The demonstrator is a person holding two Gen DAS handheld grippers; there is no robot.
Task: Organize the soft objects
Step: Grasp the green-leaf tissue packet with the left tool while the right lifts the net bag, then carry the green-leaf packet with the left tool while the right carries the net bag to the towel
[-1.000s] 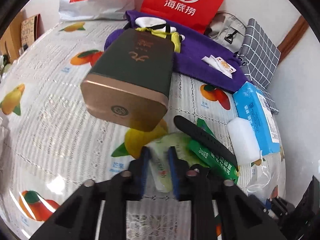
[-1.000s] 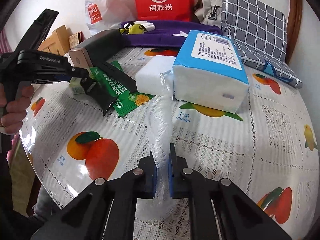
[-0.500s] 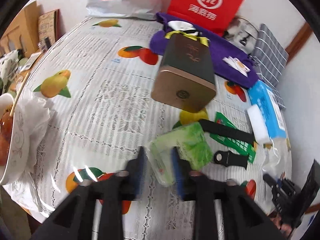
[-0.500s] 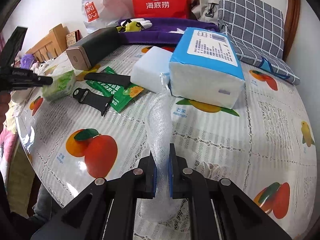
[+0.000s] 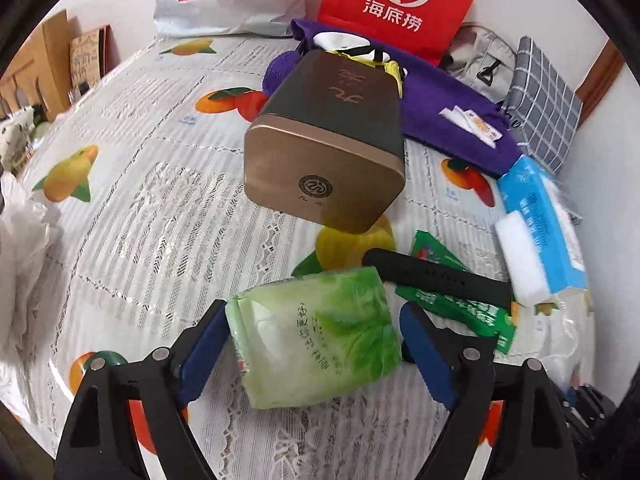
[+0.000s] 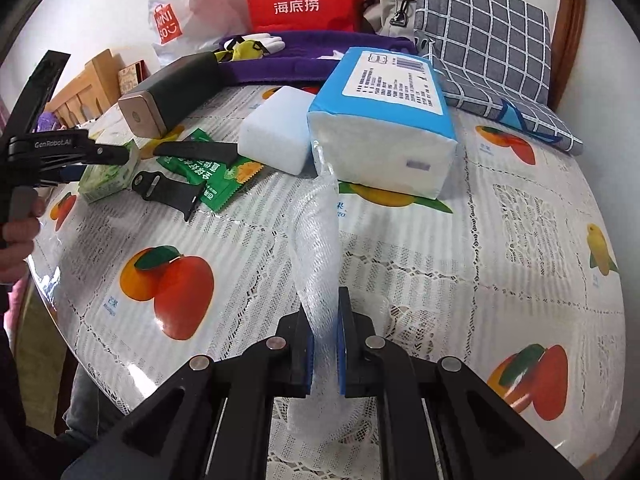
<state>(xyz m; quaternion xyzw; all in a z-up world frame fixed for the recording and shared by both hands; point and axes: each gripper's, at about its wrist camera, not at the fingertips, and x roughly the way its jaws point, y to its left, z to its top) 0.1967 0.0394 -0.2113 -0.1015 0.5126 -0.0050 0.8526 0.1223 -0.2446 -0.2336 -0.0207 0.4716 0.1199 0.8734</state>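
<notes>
Green tissue pack (image 5: 316, 336) lies on the fruit-print tablecloth (image 5: 152, 200), between your left gripper's (image 5: 316, 354) wide-spread, empty fingers. Clear netting (image 6: 320, 256) stays pinched in your right gripper (image 6: 324, 354). Lift straight away; avoid dragging the pack toward the black strap (image 5: 436, 278) just beside it.

The left gripper (image 5: 314, 344) has its fingers spread wide apart. The right gripper (image 6: 324, 344) has its fingers pinched nearly together.
</notes>
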